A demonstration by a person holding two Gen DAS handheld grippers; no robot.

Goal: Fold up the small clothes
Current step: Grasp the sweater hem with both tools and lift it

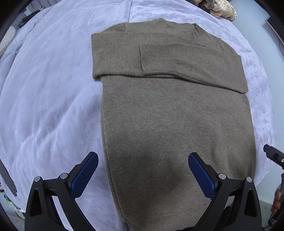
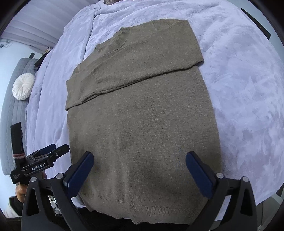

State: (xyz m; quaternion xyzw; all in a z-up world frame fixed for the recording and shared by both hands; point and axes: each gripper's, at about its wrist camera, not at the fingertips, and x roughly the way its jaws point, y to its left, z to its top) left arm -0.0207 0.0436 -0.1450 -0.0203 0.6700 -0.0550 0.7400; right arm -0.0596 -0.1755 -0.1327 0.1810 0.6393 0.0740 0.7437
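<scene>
A taupe knit sweater (image 1: pixel 174 120) lies flat on a lilac fleece blanket (image 1: pixel 49 99), hem toward me, both sleeves folded across the chest. My left gripper (image 1: pixel 142 160) is open and empty above the hem's left part. The sweater also fills the right wrist view (image 2: pixel 142 115). My right gripper (image 2: pixel 139 159) is open and empty above the hem. The left gripper (image 2: pixel 53 149) shows there at the lower left, beside the sweater's left edge. A tip of the right gripper's body (image 1: pixel 274 154) shows at the right edge of the left wrist view.
A cream patterned heap of clothes (image 1: pixel 221 8) lies at the blanket's far end. A round white cushion (image 2: pixel 23 87) sits on a grey quilted surface (image 2: pixel 10 113) to the left. The blanket (image 2: pixel 248 88) stretches wide on both sides of the sweater.
</scene>
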